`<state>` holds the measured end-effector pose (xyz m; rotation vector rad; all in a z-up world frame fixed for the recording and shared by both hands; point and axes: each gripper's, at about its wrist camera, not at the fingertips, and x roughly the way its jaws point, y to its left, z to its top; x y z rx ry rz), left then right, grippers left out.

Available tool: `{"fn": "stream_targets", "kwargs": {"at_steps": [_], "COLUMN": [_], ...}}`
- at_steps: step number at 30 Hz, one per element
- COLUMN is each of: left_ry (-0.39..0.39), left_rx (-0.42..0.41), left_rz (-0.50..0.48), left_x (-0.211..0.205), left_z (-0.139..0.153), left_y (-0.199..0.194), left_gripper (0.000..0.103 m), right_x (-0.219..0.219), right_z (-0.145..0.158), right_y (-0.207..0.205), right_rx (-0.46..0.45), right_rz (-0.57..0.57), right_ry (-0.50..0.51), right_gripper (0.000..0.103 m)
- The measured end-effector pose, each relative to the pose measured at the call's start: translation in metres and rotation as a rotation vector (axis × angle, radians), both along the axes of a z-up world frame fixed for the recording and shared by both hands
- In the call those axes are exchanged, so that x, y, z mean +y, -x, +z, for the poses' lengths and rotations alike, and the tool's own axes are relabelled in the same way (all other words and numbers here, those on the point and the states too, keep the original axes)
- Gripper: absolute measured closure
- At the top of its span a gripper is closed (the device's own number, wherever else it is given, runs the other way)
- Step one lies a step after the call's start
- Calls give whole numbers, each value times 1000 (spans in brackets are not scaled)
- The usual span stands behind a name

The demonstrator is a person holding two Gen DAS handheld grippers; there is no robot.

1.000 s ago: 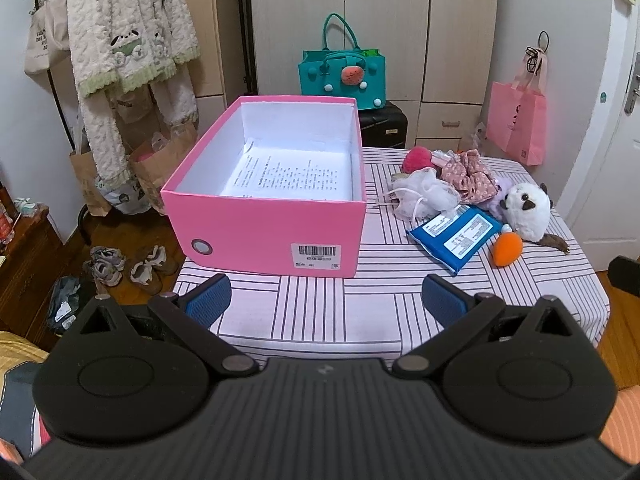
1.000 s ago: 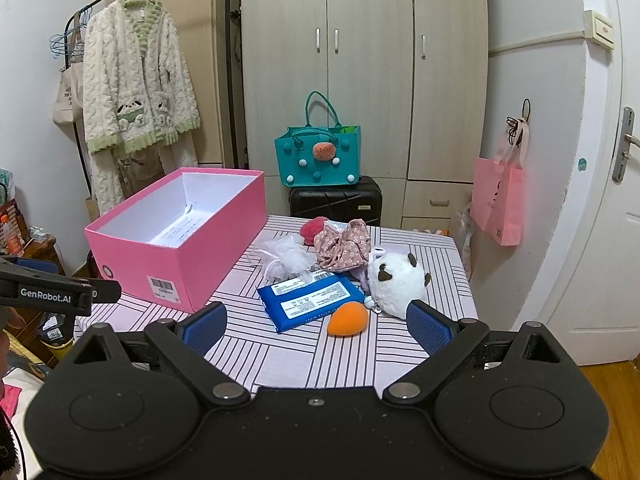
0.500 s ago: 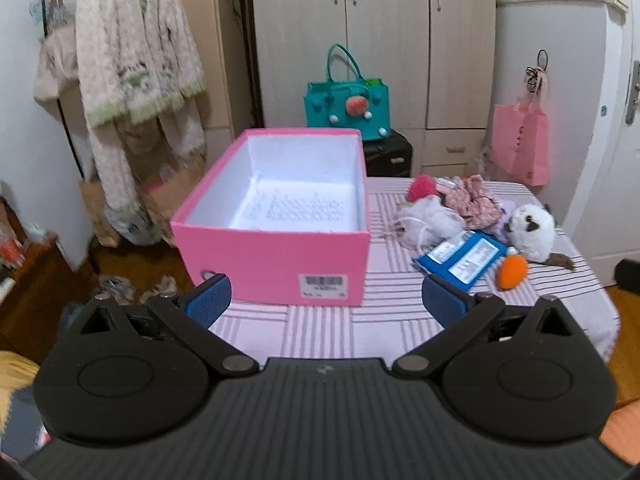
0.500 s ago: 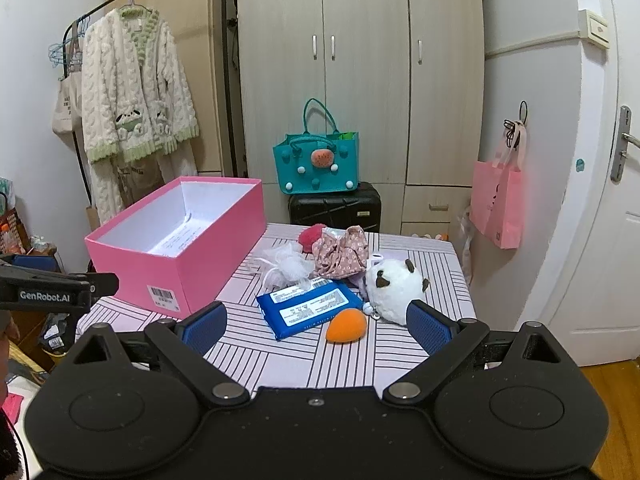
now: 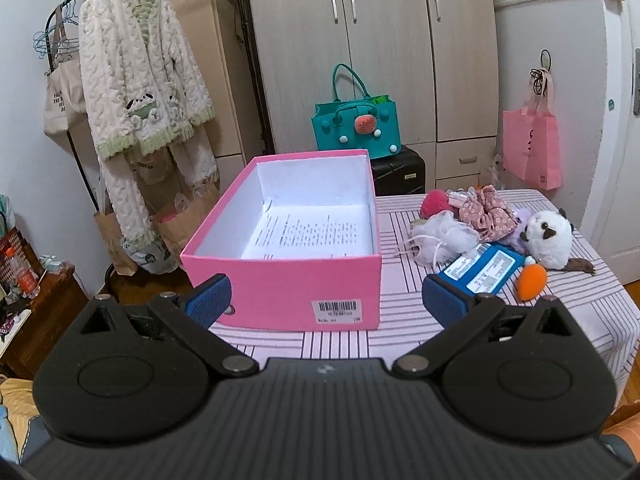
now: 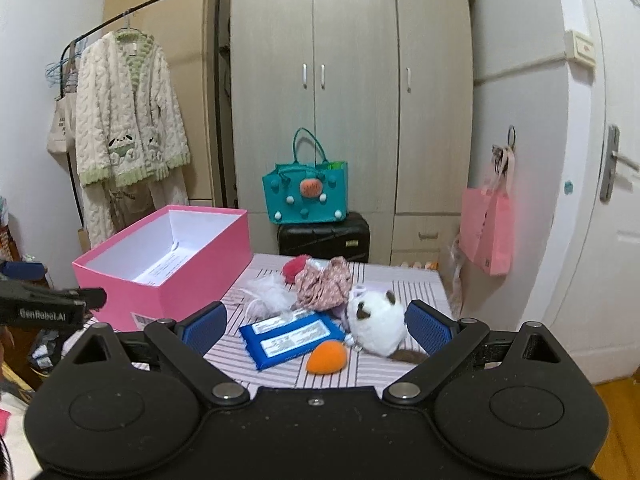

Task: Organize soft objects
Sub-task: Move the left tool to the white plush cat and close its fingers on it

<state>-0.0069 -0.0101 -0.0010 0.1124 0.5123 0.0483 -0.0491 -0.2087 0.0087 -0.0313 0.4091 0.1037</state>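
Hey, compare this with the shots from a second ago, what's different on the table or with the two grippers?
Only the cameras shifted: both grippers pulled back and tilted up a little, so more of the room shows. The left gripper and right gripper stay open and empty. The pink box, blue packet, orange sponge and plush toy lie where they were.

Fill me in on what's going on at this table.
A person holds a gripping tool in each hand, and both the left tool and the right tool are open, holding nothing. The pink box sits open on the striped table with only a printed sheet inside. Beside it lie the white plush toy, blue packet, orange sponge, floral cloth and white mesh puff. Nothing has been packed yet.
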Motion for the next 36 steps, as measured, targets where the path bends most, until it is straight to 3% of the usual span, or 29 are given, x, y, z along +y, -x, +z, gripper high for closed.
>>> {"fn": "stream_targets", "kwargs": {"at_steps": [9, 14, 17, 23, 26, 36], "left_ry": [78, 83, 86, 108, 127, 296], "left_rx": [-36, -14, 14, 86, 120, 226], "left_rz": [-38, -124, -184, -336, -402, -574], "left_x": [0, -16, -32, -70, -91, -142], "left_z": [-5, -10, -11, -27, -37, -70], "left_y": [-39, -65, -80, -108, -118, -157], "left_gripper": [0, 0, 0, 3, 3, 8], "right_x": [-22, -43, -53, -62, -72, -95], "right_z": [-27, -43, -55, -76, -88, -120], "right_y": [-44, -71, -85, -107, -120, -160], "right_rx": [-19, 13, 63, 128, 169, 177], "right_rz": [-1, 50, 76, 105, 133, 185], "right_ry": [56, -27, -72, -8, -44, -34], "right_gripper": [5, 5, 5, 6, 12, 15]}}
